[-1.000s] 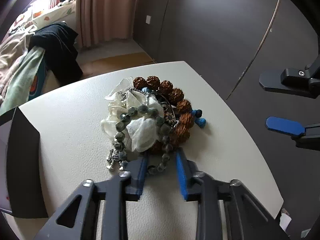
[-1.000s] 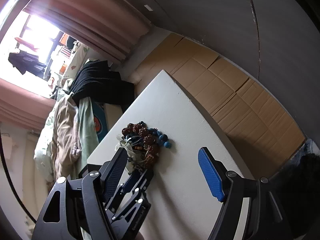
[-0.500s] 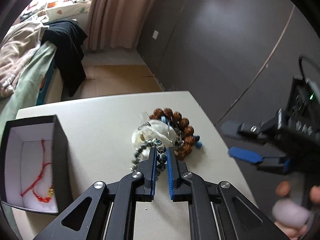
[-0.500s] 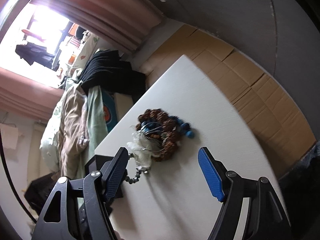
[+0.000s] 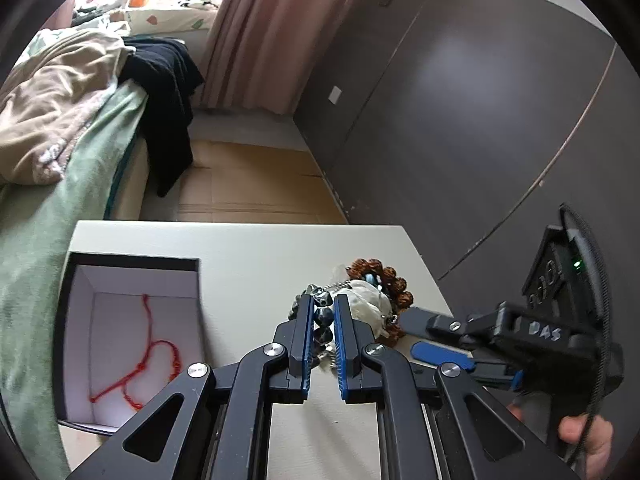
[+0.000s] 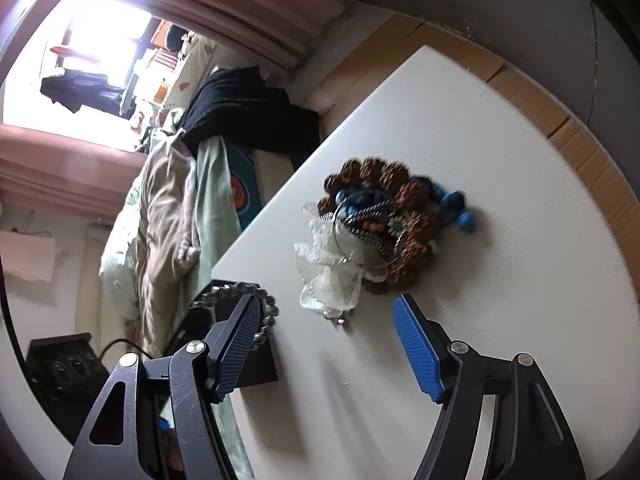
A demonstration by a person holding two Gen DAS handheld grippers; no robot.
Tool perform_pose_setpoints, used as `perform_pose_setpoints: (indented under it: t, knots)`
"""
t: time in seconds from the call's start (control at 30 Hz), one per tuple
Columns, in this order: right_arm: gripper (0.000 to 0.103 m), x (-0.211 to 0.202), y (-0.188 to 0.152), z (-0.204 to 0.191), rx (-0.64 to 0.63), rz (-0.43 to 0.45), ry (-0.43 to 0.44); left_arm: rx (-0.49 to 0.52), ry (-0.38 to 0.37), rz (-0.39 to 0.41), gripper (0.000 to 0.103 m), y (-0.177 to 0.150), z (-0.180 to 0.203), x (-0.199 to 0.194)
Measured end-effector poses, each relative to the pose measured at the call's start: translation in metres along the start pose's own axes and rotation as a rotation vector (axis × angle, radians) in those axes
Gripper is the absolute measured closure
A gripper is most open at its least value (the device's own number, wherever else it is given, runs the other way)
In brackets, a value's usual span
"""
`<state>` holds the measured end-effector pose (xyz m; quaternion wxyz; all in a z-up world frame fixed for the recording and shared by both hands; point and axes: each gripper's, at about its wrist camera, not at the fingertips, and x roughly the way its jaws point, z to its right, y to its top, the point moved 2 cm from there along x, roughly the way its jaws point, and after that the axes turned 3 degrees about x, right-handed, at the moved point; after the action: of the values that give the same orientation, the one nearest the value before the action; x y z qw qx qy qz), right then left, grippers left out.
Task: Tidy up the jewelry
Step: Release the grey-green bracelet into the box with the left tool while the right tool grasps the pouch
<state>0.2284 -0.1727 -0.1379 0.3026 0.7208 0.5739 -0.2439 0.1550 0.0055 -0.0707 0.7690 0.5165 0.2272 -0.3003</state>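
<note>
My left gripper [image 5: 322,320] is shut on a grey-green bead bracelet [image 5: 323,316] and holds it above the white table [image 5: 248,256]; the bracelet also shows in the right wrist view [image 6: 236,292], hanging in the air. A pile of jewelry stays on the table: a brown seed-bead bracelet [image 6: 408,196], a white fabric piece [image 6: 332,276] and blue beads [image 6: 456,204]. A black box with a white inside [image 5: 76,320] holds a red string necklace [image 5: 152,356]. My right gripper [image 6: 324,344] is open and empty near the pile.
A bed with green and beige bedding [image 5: 52,120] and a black garment [image 5: 168,92] stands left of the table. A dark wall [image 5: 460,100] runs along the right. Cardboard [image 5: 248,184] covers the floor beyond the table's far edge.
My left gripper shut on the grey-green bracelet and lifted it off the pile, drawing back toward the box. My right gripper moved closer to the pile and stayed open.
</note>
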Motion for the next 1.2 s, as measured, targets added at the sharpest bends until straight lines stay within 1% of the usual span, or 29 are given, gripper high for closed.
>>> perform_pose_setpoints:
  t: [0.13,0.27,0.37,0.43,0.5,0.53,0.6,0.67,0.77,1.0,1.2]
  knots:
    - [0.032,0.018,-0.004,-0.005,-0.003,-0.024,-0.012,-0.013,0.0,0.015,0.093,0.002,-0.009,-0.008]
    - [0.032,0.031,-0.007,-0.007,0.016,-0.041,0.025,-0.027,0.006,0.027,0.093,0.006,-0.02,-0.015]
    - [0.032,0.038,-0.009,-0.007,0.022,-0.038,0.028,-0.037,0.012,0.029,0.093,0.007,-0.026,-0.019]
    - [0.041,0.04,-0.009,-0.005,0.027,-0.028,0.017,-0.043,0.014,0.03,0.093,0.007,-0.03,-0.021]
    - [0.058,0.043,-0.009,-0.002,0.038,-0.018,-0.001,-0.045,0.018,0.035,0.093,0.008,-0.033,-0.024]
    - [0.063,0.044,-0.009,-0.001,0.045,-0.016,-0.001,-0.047,0.019,0.038,0.093,0.008,-0.034,-0.026]
    - [0.096,0.043,-0.008,0.003,0.052,-0.011,0.001,-0.048,0.019,0.044,0.093,0.008,-0.035,-0.029]
    - [0.097,0.041,-0.008,0.003,0.041,-0.006,-0.003,-0.048,0.023,0.05,0.093,0.009,-0.038,-0.033]
    - [0.099,0.026,-0.008,-0.006,0.003,0.05,-0.016,-0.053,0.029,0.059,0.093,0.009,-0.042,-0.04]
    - [0.099,-0.015,-0.012,-0.046,-0.109,0.15,0.137,-0.08,0.052,0.092,0.093,0.014,-0.057,-0.056]
    - [0.099,-0.026,-0.017,-0.063,-0.156,0.177,0.222,-0.084,0.073,0.094,0.093,0.015,-0.066,-0.059]
